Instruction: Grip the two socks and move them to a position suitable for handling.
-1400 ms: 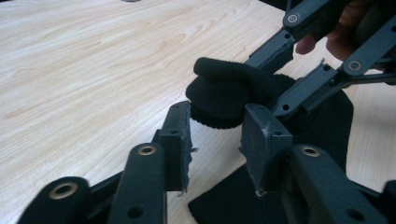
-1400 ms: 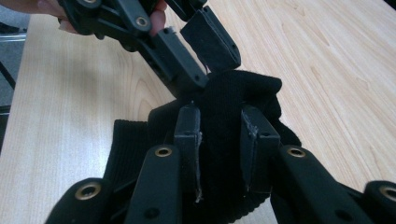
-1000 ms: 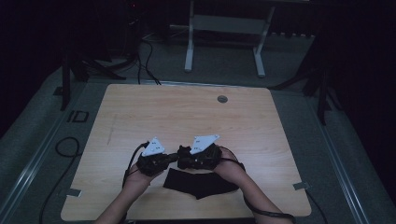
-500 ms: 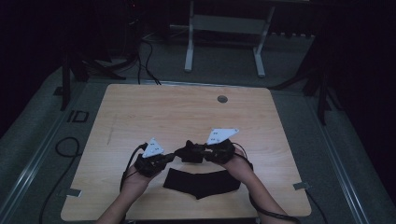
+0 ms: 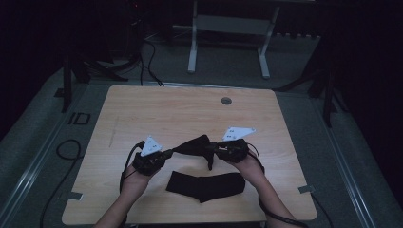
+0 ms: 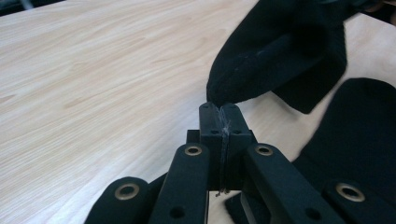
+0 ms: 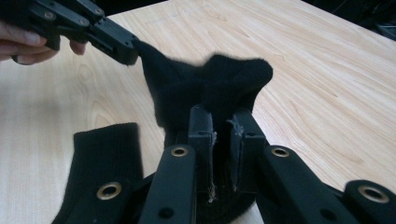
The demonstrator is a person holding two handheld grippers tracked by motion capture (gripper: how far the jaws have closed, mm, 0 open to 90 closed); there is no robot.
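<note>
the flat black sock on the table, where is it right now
In the high view the flat black fabric sock lies on the light wooden table near its front edge, just below the second black sock stretched between the two grippers.

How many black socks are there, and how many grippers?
Black socks: 2, the held sock and the flat sock on the table.
Grippers: 2, the left gripper and the right gripper.
Total: 4

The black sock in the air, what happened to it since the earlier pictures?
The right hand-held gripper has swung out to the right, its jaws just closing on fabric, so the held black sock is stretched wider between it and the left hand-held gripper. The left one stayed clamped in place; the other sock still lies flat on the table.
</note>
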